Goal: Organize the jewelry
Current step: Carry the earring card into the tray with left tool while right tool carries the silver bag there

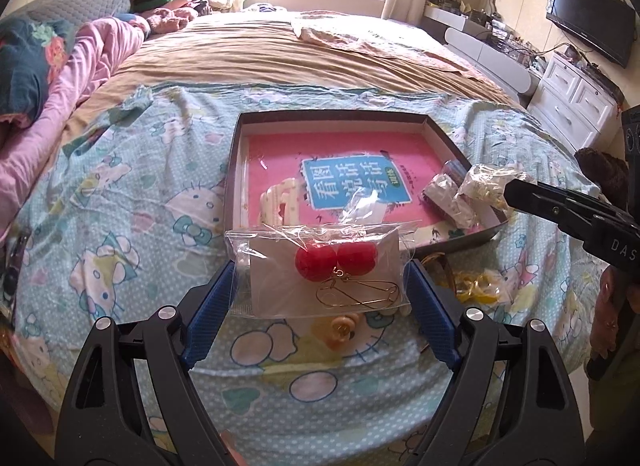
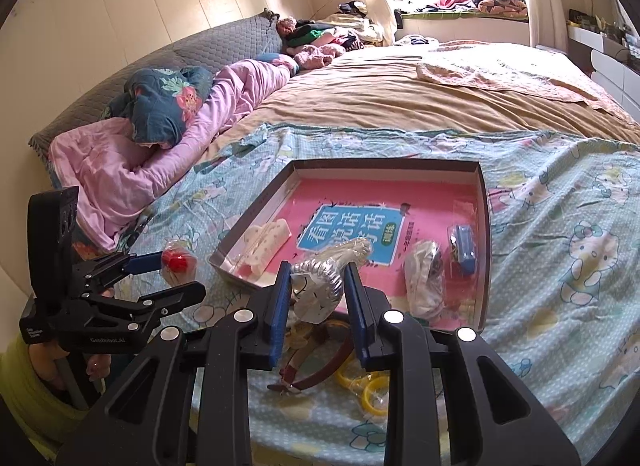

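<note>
Earring bag clamped in left tool; right tool grips silver packet, both near box on bed.

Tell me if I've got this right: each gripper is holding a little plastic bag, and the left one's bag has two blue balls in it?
Nearly. The balls in the bag held by the left gripper are red, not blue; the left wrist view shows them clearly beside a gold wire piece. The rest stands: the right gripper does hold its own small plastic bag.

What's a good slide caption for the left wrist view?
Left gripper holding bagged red earrings before the box.
</note>
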